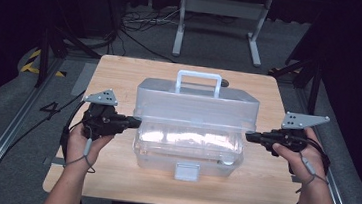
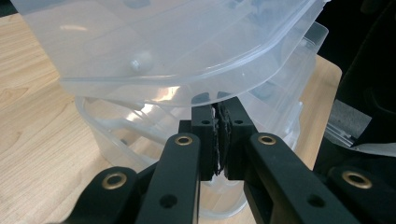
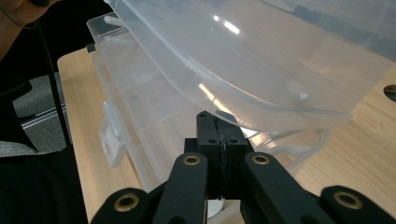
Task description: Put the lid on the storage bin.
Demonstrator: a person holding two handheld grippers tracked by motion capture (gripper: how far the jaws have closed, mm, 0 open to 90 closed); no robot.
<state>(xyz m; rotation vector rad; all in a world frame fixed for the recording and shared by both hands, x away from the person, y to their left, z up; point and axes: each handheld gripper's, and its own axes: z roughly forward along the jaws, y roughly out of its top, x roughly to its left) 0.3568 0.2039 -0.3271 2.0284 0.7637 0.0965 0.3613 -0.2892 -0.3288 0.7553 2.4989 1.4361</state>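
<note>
Left tongs (image 1: 136,122) and right tongs (image 1: 250,137) are pressing in at opposite ends of the clear plastic box (image 1: 188,150), which is sitting mid-surface (image 1: 121,76) between them with its long axis running left-right. Both pairs look closed, with nothing visibly gripped, tips sitting just under the lid (image 1: 196,103) edge. Lid is propped open, raised above the base, handle (image 1: 199,82) on top, latch (image 1: 187,171) facing the person. Box is translucent, with inner dividers; contents can't be made out.

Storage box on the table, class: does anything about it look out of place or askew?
Yes. The clear lid is raised off the box base and tilted, not seated shut, and the front latch hangs undone. The left gripper and right gripper sit at the lid's ends, jaws closed together.
</note>
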